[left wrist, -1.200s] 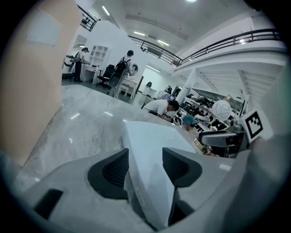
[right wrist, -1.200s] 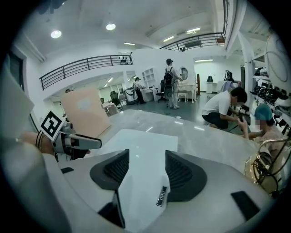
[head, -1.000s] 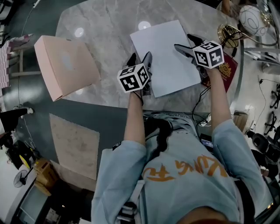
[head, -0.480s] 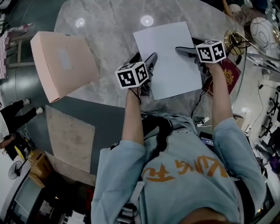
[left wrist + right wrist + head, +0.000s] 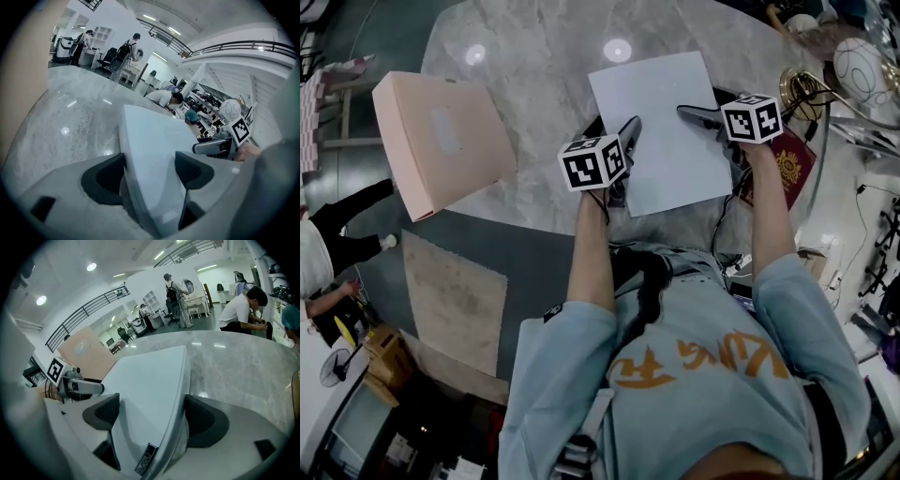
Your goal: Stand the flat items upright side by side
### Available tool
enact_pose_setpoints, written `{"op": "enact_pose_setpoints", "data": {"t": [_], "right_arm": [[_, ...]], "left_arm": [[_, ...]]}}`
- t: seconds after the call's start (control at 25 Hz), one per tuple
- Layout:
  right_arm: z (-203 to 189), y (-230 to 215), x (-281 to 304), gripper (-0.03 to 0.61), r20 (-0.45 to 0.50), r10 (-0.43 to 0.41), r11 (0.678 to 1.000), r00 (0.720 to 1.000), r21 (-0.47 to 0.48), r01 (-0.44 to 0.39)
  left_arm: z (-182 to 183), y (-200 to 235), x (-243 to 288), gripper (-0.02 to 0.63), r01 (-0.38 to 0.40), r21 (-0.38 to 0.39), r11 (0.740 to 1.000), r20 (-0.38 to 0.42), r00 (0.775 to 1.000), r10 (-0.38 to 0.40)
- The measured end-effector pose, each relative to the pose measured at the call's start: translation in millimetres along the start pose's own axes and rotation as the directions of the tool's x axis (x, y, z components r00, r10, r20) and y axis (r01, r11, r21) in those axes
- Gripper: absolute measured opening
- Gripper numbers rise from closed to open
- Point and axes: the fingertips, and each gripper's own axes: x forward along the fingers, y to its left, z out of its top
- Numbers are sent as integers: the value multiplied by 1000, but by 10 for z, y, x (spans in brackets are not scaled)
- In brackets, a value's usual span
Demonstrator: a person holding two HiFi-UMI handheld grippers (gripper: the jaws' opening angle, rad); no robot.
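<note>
Marble table [image 5: 534, 84] holds the white book [image 5: 661, 141], which lies flat near the front edge. The left gripper [image 5: 611, 133] and right gripper [image 5: 701, 105] straddle its two side edges. Their jaws have just been opening and stand wide, pads not pressing, so no lift looks under way. A pink box [image 5: 441, 141] overhangs the table's left edge, a red booklet [image 5: 795, 161] lies just right, and the tabletop behind is bare.
</note>
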Motion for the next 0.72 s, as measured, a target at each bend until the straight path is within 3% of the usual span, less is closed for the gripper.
{"op": "enact_pose_setpoints", "data": {"t": [0.36, 0.72], "right_arm": [[214, 212, -282, 433, 113, -39, 994, 993, -96, 50], [547, 536, -630, 420, 250, -88, 969, 964, -203, 141]], "left_arm": [[216, -175, -259, 356, -24, 151, 988, 70, 997, 14], [557, -363, -628, 356, -59, 299, 952, 172, 985, 7]]}}
